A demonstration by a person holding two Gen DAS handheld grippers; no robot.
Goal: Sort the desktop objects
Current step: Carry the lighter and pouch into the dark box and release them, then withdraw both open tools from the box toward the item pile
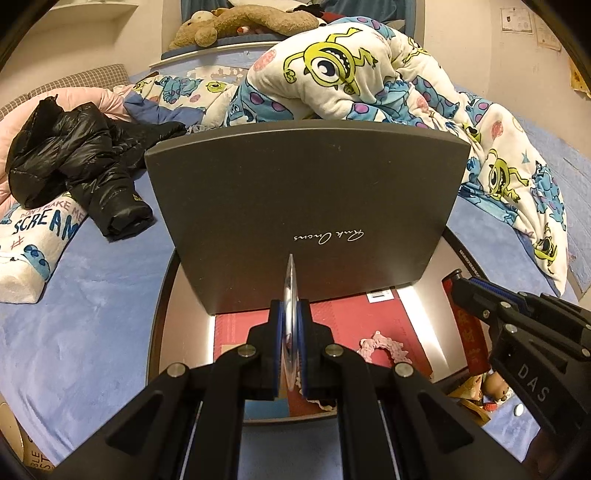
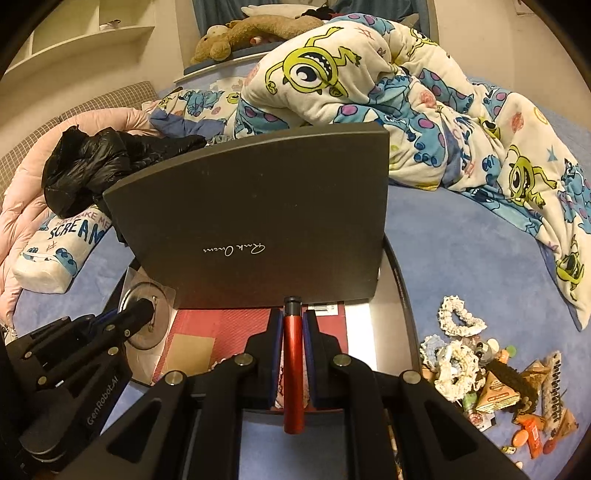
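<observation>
Nearest to me, my left claw [image 1: 291,332] is pressed together on a thin clear disc in a plastic sleeve [image 1: 290,295], which stands edge-on between the blue pads. From the right wrist I see that same sleeve [image 2: 147,321] flat-on, a round silvery disc inside it, held out over the left part of the tray.

My right claw [image 2: 291,332] is pinching a red cylindrical tube with a black cap [image 2: 293,354], gripped along its length and pointing forward, its cap just short of the box lid. In the left view the right claw [image 1: 461,291] comes in from the right edge.

Below both claws lies a round dark tray [image 1: 162,295] resting on the blue bed sheet [image 1: 92,295]. On it sits a red box [image 1: 332,321] with a pink crocheted scrunchie [image 1: 384,347] inside. The box's dark grey lid [image 1: 306,206] stands open and upright just beyond my claws, with white script on it.

To the right on the sheet, well apart from the tray, is a heap of scrunchies, snack packets and small items [image 2: 491,380].

Farther back lie a black puffer jacket [image 1: 74,158], a cartoon-print blanket [image 1: 351,70] and a brown plush toy [image 1: 240,22].
</observation>
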